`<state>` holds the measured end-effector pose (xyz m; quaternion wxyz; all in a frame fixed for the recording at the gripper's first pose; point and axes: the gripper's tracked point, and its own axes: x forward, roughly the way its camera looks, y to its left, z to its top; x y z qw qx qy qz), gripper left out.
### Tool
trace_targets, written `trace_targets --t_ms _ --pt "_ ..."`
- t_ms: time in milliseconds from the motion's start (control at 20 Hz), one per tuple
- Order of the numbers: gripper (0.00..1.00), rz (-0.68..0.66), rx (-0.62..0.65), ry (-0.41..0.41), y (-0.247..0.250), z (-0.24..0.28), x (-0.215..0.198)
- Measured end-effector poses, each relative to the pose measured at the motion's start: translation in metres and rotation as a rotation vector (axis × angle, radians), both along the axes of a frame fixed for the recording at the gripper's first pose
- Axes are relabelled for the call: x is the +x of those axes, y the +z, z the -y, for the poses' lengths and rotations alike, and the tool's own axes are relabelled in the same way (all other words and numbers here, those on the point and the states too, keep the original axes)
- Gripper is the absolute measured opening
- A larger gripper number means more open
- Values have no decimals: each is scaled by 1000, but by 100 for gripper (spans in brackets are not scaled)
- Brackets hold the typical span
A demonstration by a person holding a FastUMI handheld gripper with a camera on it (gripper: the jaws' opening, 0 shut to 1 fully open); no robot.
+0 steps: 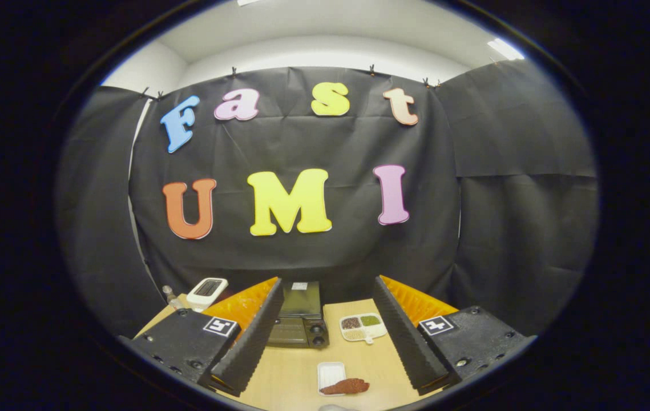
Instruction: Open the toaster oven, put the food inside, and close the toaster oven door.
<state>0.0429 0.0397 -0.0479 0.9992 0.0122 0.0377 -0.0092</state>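
Note:
A dark toaster oven (300, 319) stands on the wooden table (287, 374) with its door shut, seen from above between my fingers and nearer the left one. A reddish-brown piece of food (346, 386) lies on the table close to me, touching a small white tray (330, 374). My gripper (327, 337) hangs open high above the table with nothing between its fingers.
A white divided plate (363, 327) with brown and green fillings sits right of the oven. A white device (207, 291) and a small bottle (169, 295) stand at the table's far left corner. Black cloth walls close in the booth.

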Motion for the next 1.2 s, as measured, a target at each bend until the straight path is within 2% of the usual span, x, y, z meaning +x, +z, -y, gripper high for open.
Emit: trace_targets --t_ms 500,700,1000,1200 --pt "100 -55 7 102 -67 -98 84" --pt "100 -81 -18 111 -104 -129 125" --pt "100 -165 -12 82 -171 -161 192" --pt "100 -232 -40 76 -216 -183 219"
